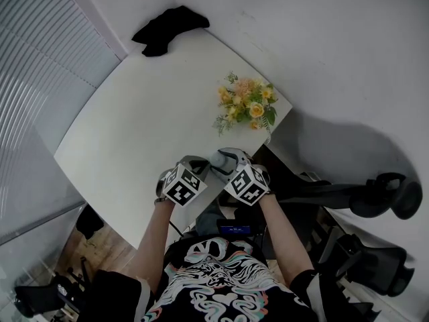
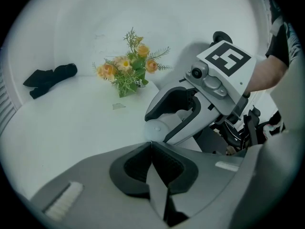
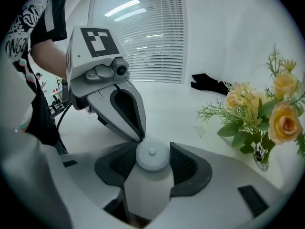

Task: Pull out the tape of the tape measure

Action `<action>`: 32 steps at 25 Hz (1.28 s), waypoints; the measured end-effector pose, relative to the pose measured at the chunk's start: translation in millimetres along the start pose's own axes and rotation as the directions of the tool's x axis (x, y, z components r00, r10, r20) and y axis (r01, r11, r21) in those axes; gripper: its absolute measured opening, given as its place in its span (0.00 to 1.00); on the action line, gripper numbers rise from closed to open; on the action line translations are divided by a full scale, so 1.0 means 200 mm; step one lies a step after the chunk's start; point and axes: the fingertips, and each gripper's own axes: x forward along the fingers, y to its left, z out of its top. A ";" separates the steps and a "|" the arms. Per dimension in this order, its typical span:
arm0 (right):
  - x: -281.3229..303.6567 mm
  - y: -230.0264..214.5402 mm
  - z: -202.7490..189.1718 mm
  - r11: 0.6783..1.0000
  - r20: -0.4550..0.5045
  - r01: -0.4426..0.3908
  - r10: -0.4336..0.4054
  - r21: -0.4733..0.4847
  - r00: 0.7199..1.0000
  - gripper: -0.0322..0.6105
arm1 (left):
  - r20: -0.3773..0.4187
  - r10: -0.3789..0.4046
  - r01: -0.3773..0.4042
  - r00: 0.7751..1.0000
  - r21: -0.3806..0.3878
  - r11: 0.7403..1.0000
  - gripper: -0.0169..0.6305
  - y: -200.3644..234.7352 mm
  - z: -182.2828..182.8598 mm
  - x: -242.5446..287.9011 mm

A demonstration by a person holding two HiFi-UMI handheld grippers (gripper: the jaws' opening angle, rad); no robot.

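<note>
Closest to the person, over the near edge of the white table (image 1: pixel 127 139), the right gripper (image 3: pixel 152 162) is clamped on the round pale-grey tape measure case (image 3: pixel 152 152). Only the case's domed top with its small centre button shows. The rest is sunk between the dark ribbed pads and cut off from sight.

The left gripper (image 2: pixel 151 150) comes in from the other side with its jaws pressed together to a point, and that point touches the rim of the case. I cannot make out whether the end of the tape is nipped between them, and no length of tape shows anywhere.

Beyond the grippers a broad stretch of tabletop lies open towards the left and the far end. A tiny clear scrap (image 2: pixel 118 106), too small to identify, lies on it short of the flowers.

A bunch of yellow and peach flowers with green sprigs (image 1: pixel 247 104) stands near the right-hand edge, its vase mostly hidden. A crumpled black cloth (image 1: pixel 167 29) lies at the far corner by the slatted window blinds (image 1: pixel 40 66). Black office chairs (image 1: pixel 382 196) crowd the right side.
</note>
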 end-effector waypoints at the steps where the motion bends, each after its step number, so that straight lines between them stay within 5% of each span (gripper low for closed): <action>1: 0.00 0.00 0.00 1.000 0.000 0.000 0.000 0.003 1.000 0.39 | -0.001 -0.001 0.001 1.000 -0.002 1.000 0.03 0.00 0.00 0.00; 32: -0.05 -0.03 -0.06 0.966 -0.066 0.174 -0.164 0.193 0.984 0.39 | 0.013 0.025 -0.025 1.000 -0.040 0.999 0.03 -0.01 -0.09 -0.11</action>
